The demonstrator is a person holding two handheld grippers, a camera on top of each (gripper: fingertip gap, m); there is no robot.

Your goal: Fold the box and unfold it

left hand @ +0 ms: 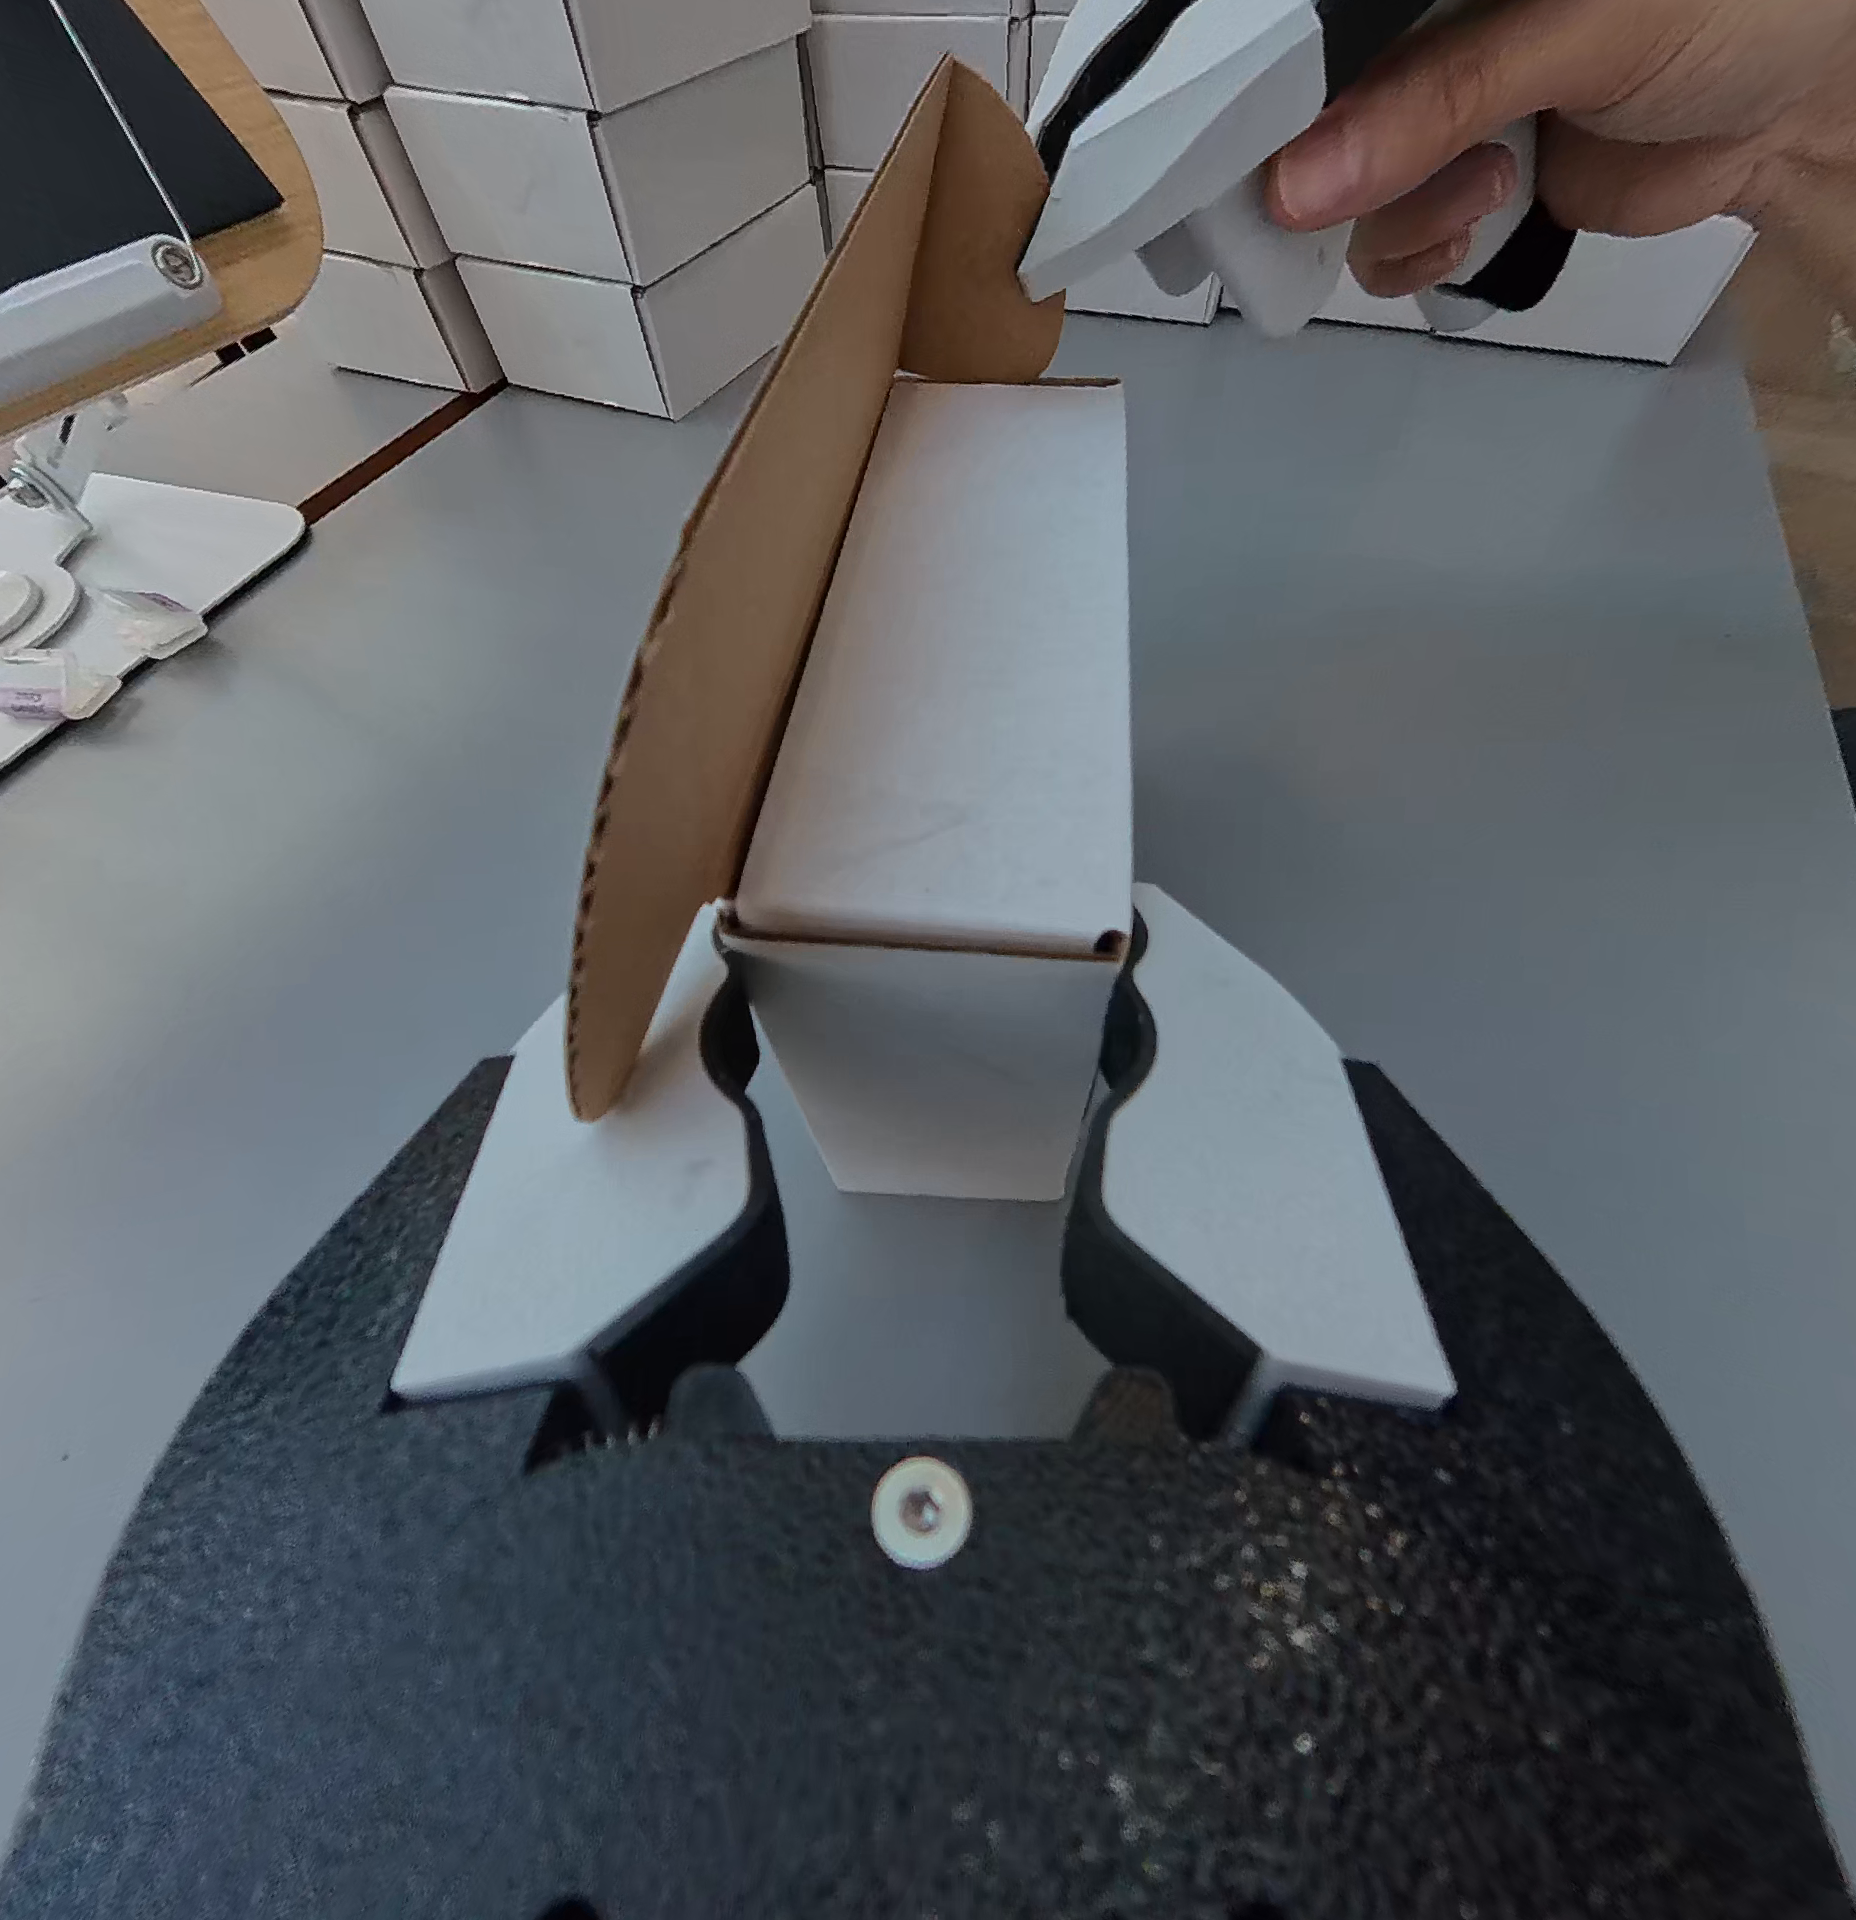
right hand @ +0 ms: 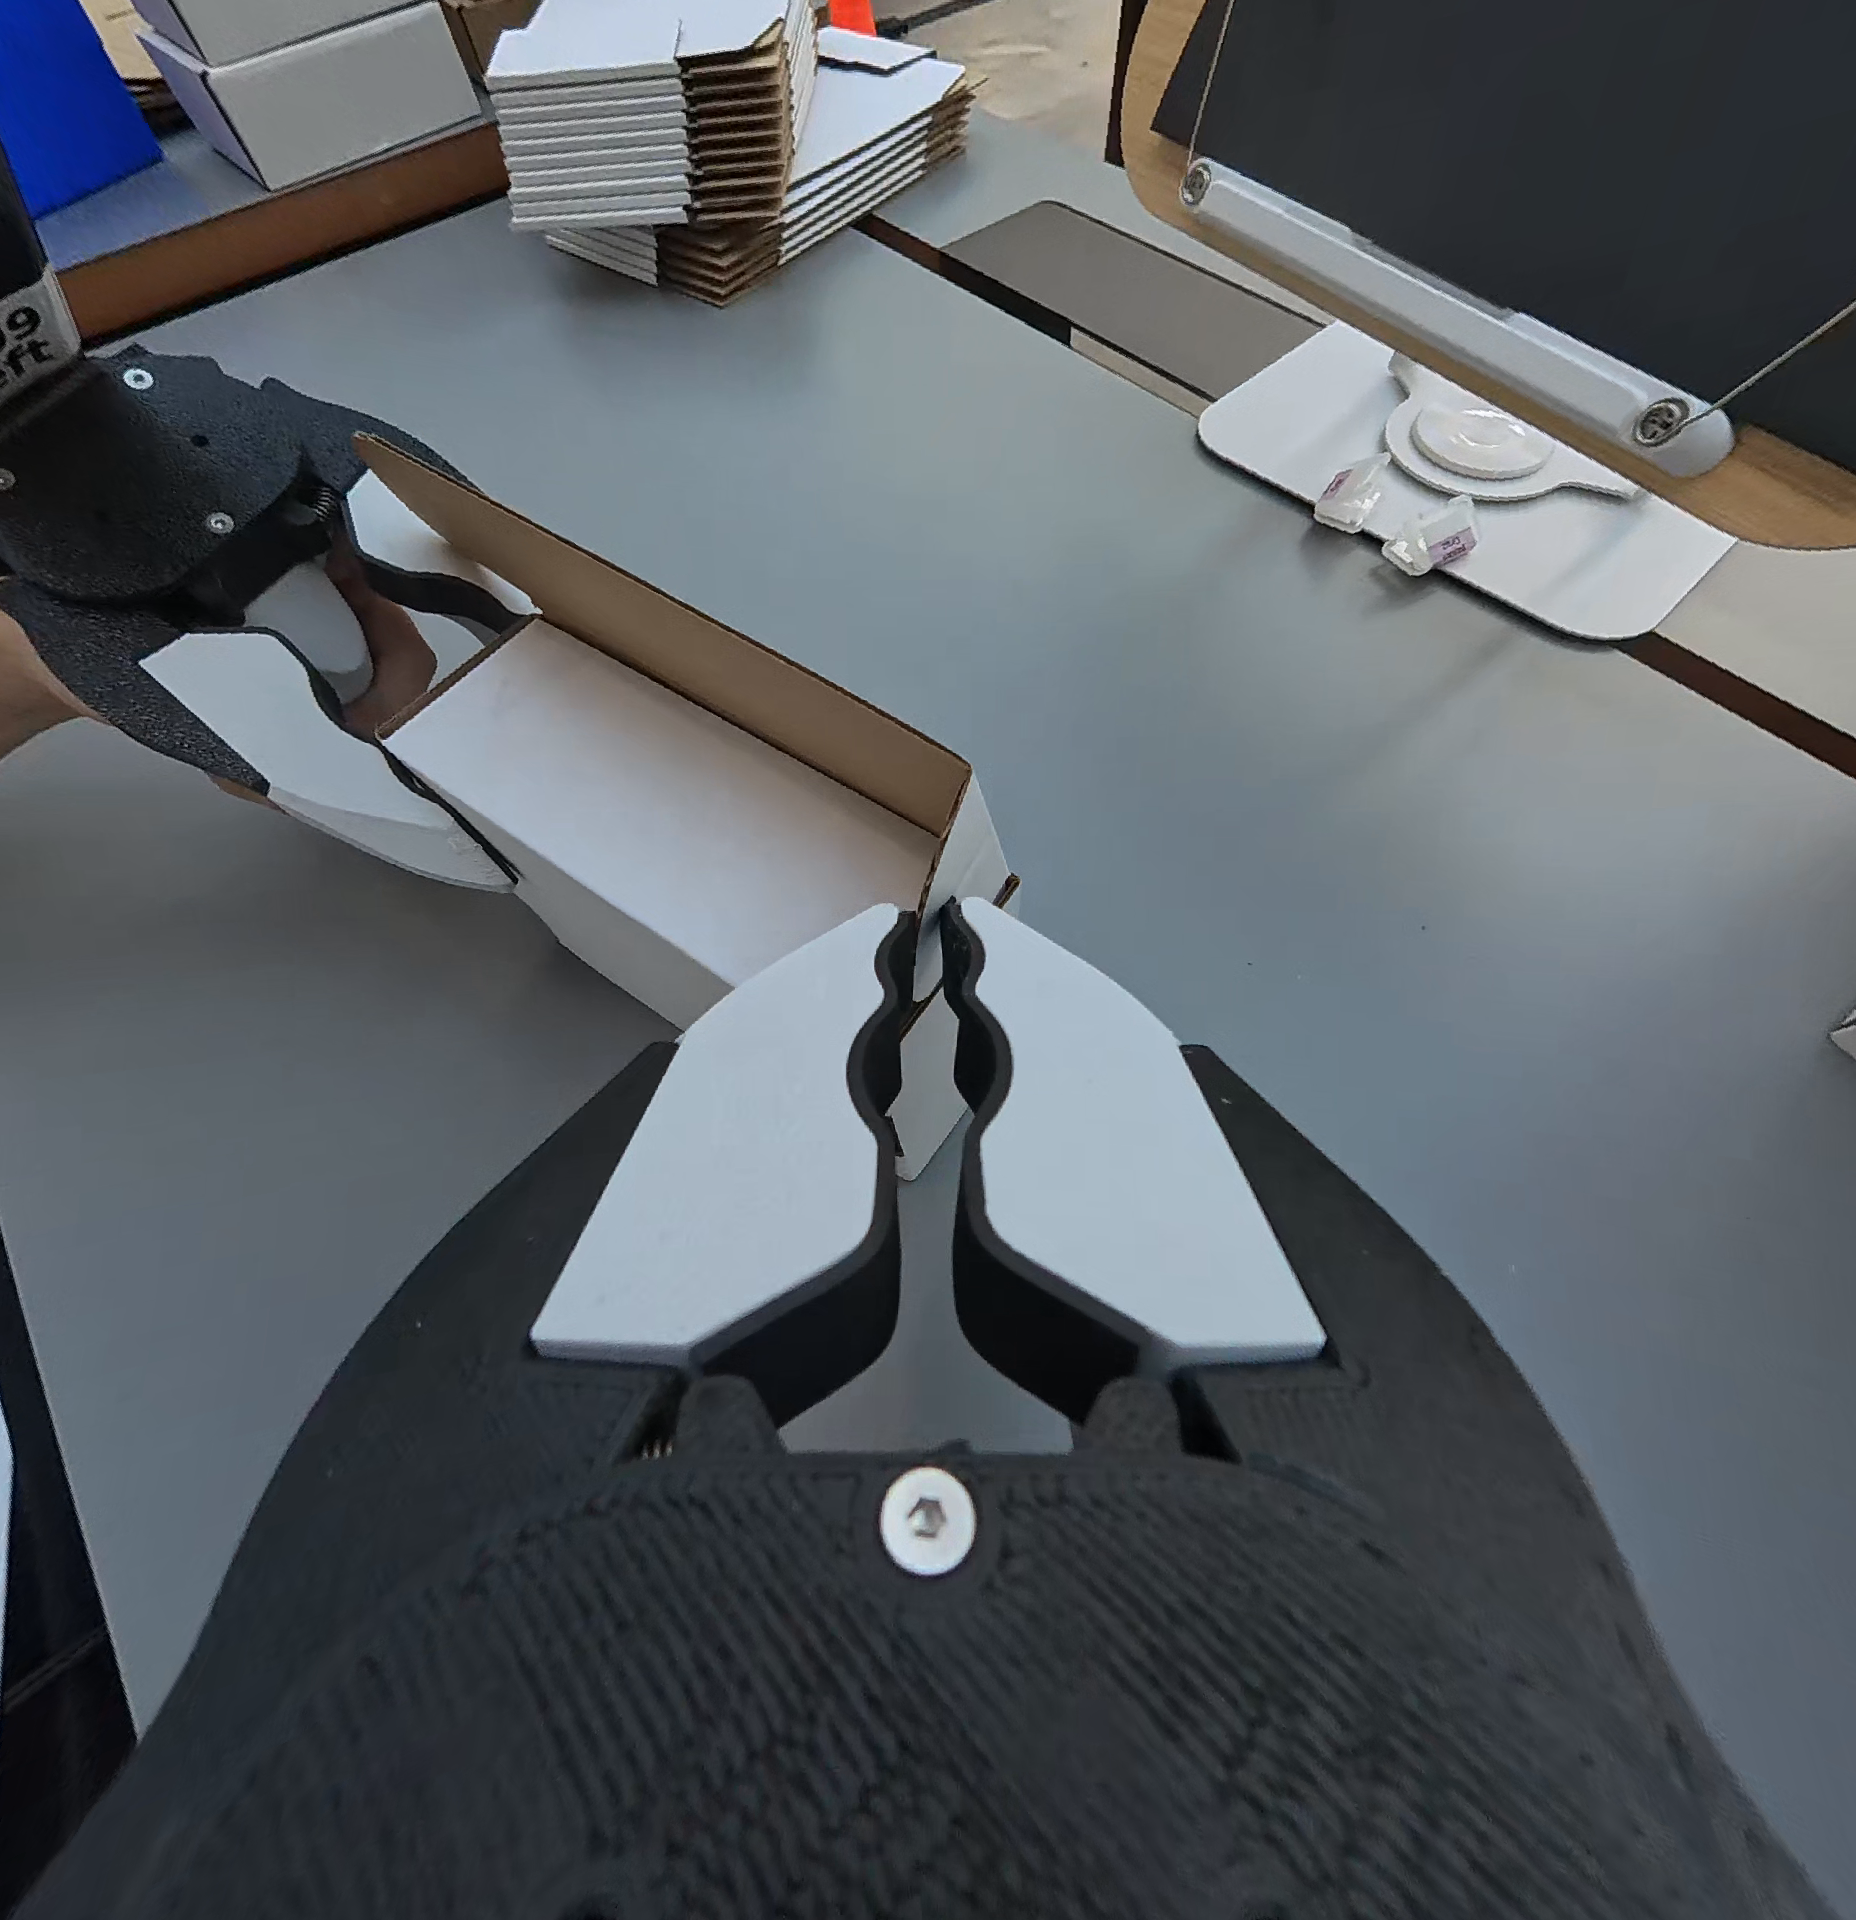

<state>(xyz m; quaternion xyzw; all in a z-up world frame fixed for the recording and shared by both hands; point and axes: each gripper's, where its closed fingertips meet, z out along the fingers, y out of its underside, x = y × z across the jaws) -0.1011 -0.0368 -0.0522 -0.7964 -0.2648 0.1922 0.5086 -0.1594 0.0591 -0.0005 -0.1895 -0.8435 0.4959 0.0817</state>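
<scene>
Grey desk (right hand: 1267,831), stacked white cartons at twelve o'clock. On it sits the long white cardboard box (left hand: 955,665), brown inside, lid raised. Left claw (left hand: 929,1049) is clamped across its near end; right claw (right hand: 934,935) pinches a flap at the far end. The flap looks mid-fold: next, tuck it while the left claw steadies the box.

Not much text here. My left gripper (right hand: 493,743) has a white label band (right hand: 10,348) with black print wrapped around its black body. Two small clear packets (right hand: 1428,540) with purple printed labels sit on the white monitor base (right hand: 1589,592) near the table's far right edge. Their print is too tiny to read.
</scene>
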